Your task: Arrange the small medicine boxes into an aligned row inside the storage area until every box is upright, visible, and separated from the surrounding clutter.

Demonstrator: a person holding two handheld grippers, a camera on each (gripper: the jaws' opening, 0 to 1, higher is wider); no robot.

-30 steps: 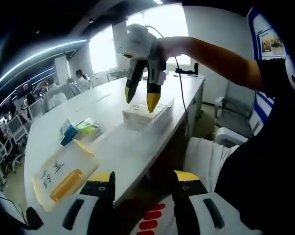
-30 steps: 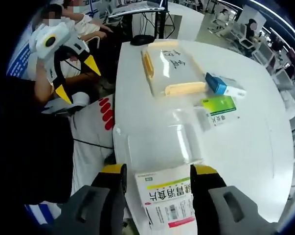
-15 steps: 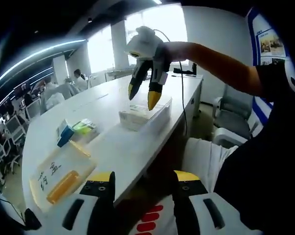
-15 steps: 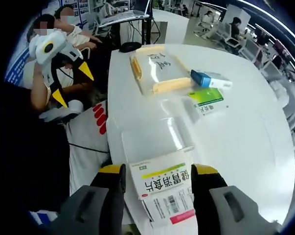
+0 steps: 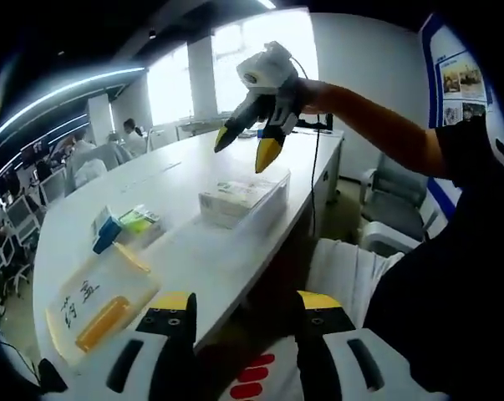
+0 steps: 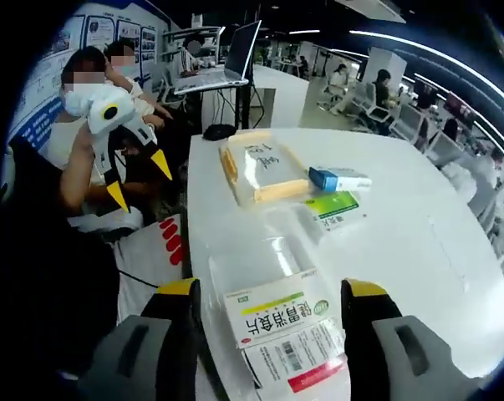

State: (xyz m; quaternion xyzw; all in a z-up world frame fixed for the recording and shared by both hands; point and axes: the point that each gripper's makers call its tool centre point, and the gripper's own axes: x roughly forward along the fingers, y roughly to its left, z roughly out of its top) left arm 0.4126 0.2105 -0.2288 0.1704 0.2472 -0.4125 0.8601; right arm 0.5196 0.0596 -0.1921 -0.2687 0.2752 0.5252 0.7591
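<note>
Right gripper view: right gripper [image 6: 271, 301] jaws wide apart, empty, straddling a white medicine box [image 6: 277, 316] lying flat in a clear bin [image 6: 252, 251] at lower centre. Beyond: green box [image 6: 333, 205], blue box [image 6: 338, 178], lid [image 6: 257, 170] on the white table [image 6: 419, 242]. Left gripper [image 6: 137, 175], upper left, parted, empty.

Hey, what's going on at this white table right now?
A person is sorting medicine boxes with a gripper in each hand. The right gripper hangs open above a clear storage bin, where one white medicine box lies flat. The left gripper, also open and empty, is off the table's edge. A blue box and a green box wait beside the bin's lid.
</note>
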